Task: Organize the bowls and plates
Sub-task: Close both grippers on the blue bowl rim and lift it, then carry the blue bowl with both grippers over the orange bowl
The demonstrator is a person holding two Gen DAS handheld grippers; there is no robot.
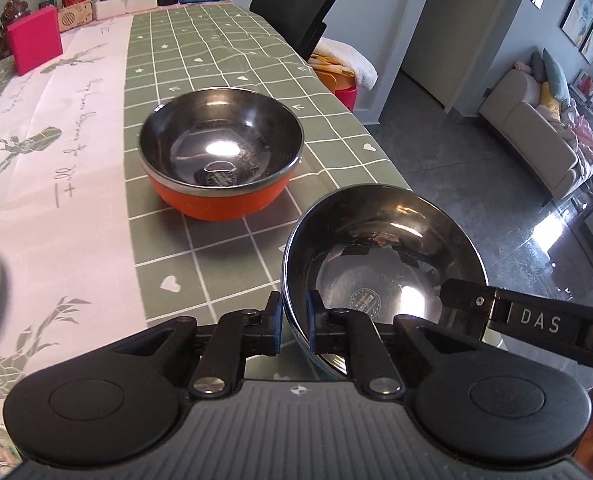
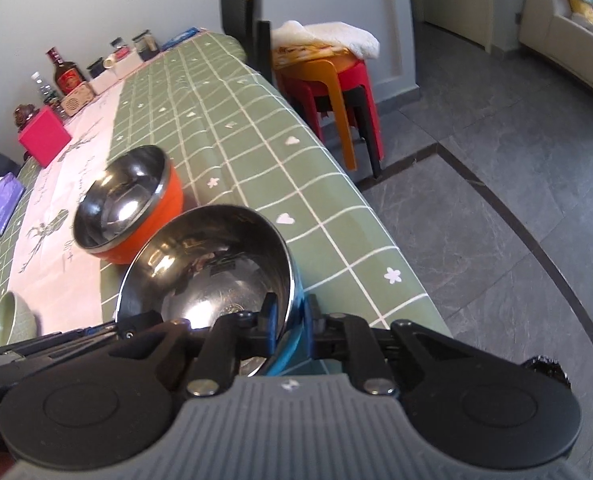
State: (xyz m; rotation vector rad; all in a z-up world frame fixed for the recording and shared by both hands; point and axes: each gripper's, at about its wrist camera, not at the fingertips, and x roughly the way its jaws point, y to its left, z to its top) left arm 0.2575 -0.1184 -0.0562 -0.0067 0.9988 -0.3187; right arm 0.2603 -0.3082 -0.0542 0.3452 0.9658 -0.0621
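Bright daylight, bowl glare, fisheye-warped edges.

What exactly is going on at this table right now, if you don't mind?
A person holds a gripper in each hand, and both are clamped on the rim of the blue steel bowl: left gripper on one side, right gripper on the other. The orange bowl sits just beyond on the green tablecloth.

walls pale grey | floor grey tile | sofa beige | stools stacked
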